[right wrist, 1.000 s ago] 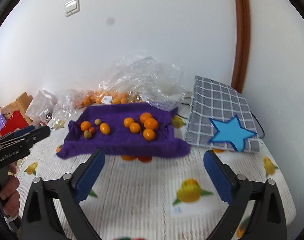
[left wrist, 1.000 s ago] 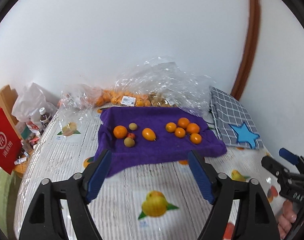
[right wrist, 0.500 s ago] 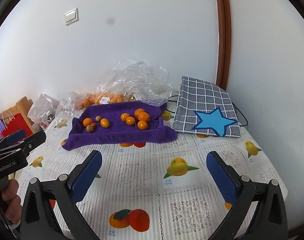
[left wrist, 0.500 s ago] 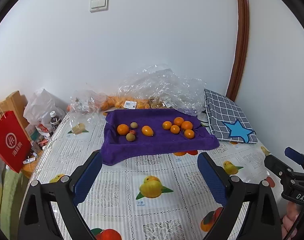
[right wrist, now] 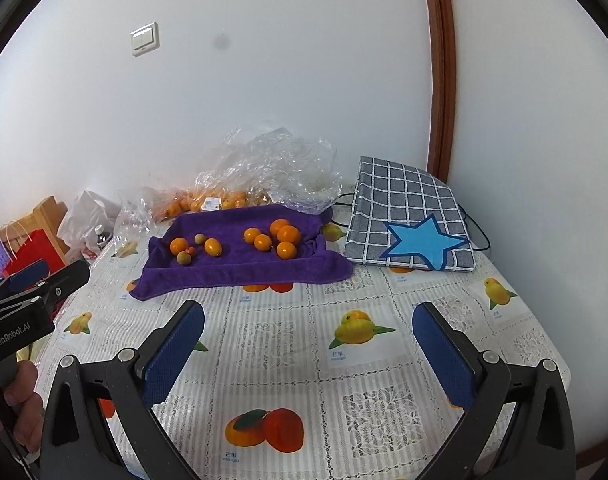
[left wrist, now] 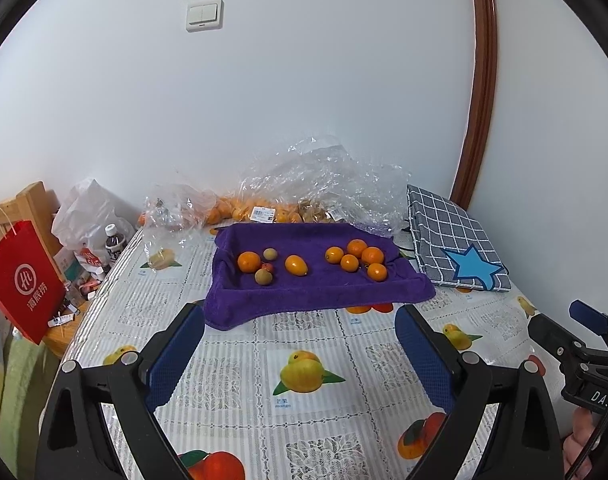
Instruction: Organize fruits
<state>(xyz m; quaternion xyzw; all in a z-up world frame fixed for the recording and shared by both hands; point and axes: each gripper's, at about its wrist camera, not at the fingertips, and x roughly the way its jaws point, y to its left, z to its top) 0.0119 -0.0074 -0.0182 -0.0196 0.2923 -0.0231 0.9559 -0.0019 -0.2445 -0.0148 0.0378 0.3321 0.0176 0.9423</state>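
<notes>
— White wall (left wrist: 304, 100) behind, and below it the table (left wrist: 304, 344) under its fruit-print cloth. What do you have on it?

— From my remote seat, the biggest thing is the purple towel (left wrist: 304, 292), its long axis running left to right across the far half of the table, front edge drooping toward me. To its right lies the checked bag (right wrist: 400, 208) with a blue star, flat, reaching back to the wall. Crumpled clear bags (left wrist: 328, 184) of more fruit sit behind the towel.

— And the fruits?

— On the towel, in two groups: five oranges (left wrist: 358, 260) on the right; on the left an orange, an oval one (left wrist: 295, 265) lying roughly left to right, two small brownish ones and a tiny red one.

— Do the views differ?

— The left wrist view shows a whole red paper bag (left wrist: 21, 280) and a bottle off the table's left edge; the right shows the checked bag complete.

— The tools?

— I see the left gripper (left wrist: 299, 344) and the right gripper (right wrist: 308, 344) both spread wide, nothing between the pads, over bare cloth well short of the towel. A second ago the left sat narrower and both were closer to the towel; they have pulled back.
</notes>
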